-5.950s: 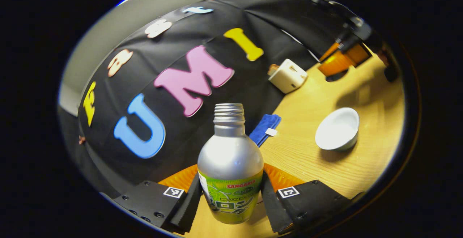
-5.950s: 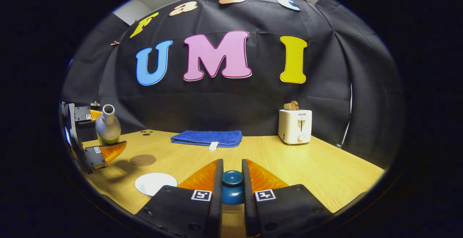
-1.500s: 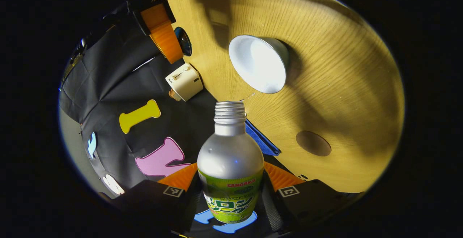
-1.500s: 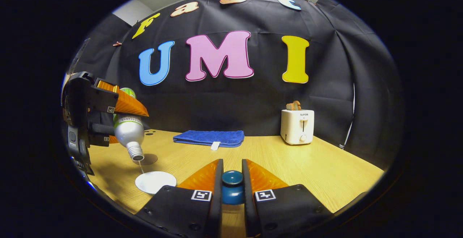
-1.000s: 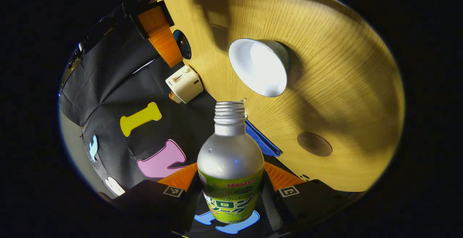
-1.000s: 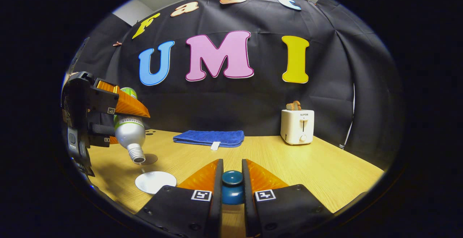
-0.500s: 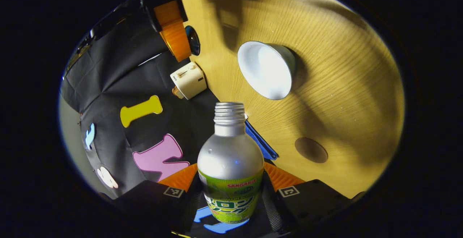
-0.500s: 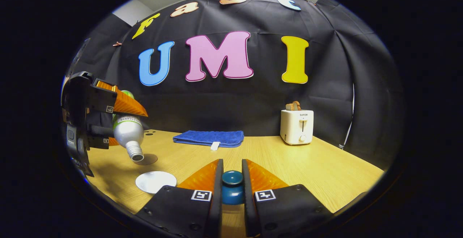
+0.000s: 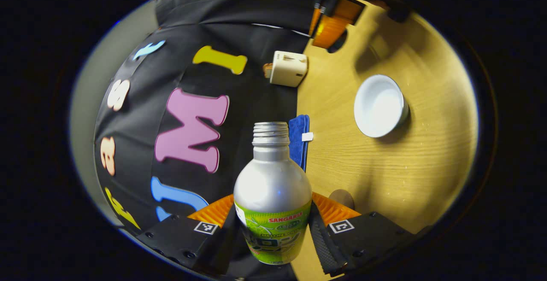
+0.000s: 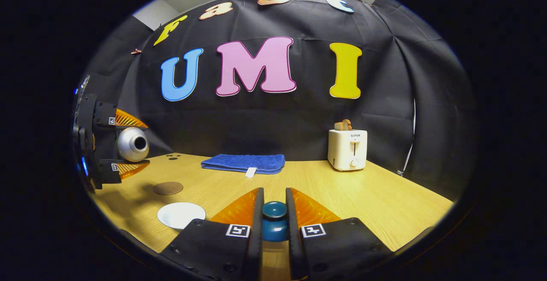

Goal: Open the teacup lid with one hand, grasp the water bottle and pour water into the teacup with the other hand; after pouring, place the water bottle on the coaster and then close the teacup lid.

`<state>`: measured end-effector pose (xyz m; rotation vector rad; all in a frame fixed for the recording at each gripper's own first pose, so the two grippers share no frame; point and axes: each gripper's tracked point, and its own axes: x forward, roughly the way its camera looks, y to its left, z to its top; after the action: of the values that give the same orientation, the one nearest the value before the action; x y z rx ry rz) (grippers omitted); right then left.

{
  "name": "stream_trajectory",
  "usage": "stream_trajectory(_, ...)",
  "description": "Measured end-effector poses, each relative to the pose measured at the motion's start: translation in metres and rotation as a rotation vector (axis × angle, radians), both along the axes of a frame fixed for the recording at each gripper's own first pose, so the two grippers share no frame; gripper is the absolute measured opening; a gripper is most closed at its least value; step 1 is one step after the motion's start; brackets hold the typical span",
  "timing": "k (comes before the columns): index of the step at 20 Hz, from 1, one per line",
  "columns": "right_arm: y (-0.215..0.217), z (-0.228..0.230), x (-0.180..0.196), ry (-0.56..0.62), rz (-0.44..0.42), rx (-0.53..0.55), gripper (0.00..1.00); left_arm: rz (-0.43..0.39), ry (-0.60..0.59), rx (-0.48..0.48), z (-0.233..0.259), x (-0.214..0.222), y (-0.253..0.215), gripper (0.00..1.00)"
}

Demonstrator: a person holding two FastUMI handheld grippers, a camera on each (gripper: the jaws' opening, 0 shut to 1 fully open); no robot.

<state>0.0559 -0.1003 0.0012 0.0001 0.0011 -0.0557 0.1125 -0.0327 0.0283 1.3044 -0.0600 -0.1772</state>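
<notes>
Silver-and-green water bottle (image 9: 272, 195) sits clamped between the left gripper (image 9: 273, 229)'s fingers, cap off, held up in the air and tipped over on its side, its open mouth facing across the worktop (image 9: 401, 165). From the right gripper view the bottle (image 10: 132, 144) hangs above the worktop's left end, mouth turned this way, the left gripper (image 10: 122, 144) closed around it. White teacup (image 9: 379, 106) stands uncovered on the wood; in the right gripper view it (image 10: 180, 215) sits just left of the near fingers. Brown coaster (image 10: 168, 188) lies bare beyond the cup, apart from it. Right gripper (image 10: 274, 221) pinches the blue knob of the teacup lid (image 10: 274, 221), fingers clenched on both sides, held off the cup. Blue towel (image 10: 243, 163) and white toaster (image 10: 347, 149) at the back by the cloth wall.
</notes>
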Motion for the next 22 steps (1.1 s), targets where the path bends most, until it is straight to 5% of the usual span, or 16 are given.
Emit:
stream_trajectory(4,-0.002,0.000,0.000,0.000,-0.016,-0.001,0.29,0.030,-0.004,-0.435,0.007,0.017,0.024,0.79)
stream_trajectory(7,-0.006,0.000,0.000,-0.001,-0.034,-0.001,0.29,0.016,0.007,-0.879,0.010,0.032,0.022,0.79)
stream_trajectory(10,-0.006,0.000,0.000,-0.001,-0.037,-0.001,0.29,0.005,0.016,-1.155,0.002,0.052,0.031,0.79)
stream_trajectory(14,-0.006,0.000,0.000,-0.001,-0.037,-0.001,0.29,0.008,0.059,-1.326,-0.004,0.054,0.027,0.79)
stream_trajectory(22,-0.005,0.000,0.000,-0.001,-0.037,-0.001,0.29,0.017,0.128,-1.311,-0.022,0.063,0.022,0.80)
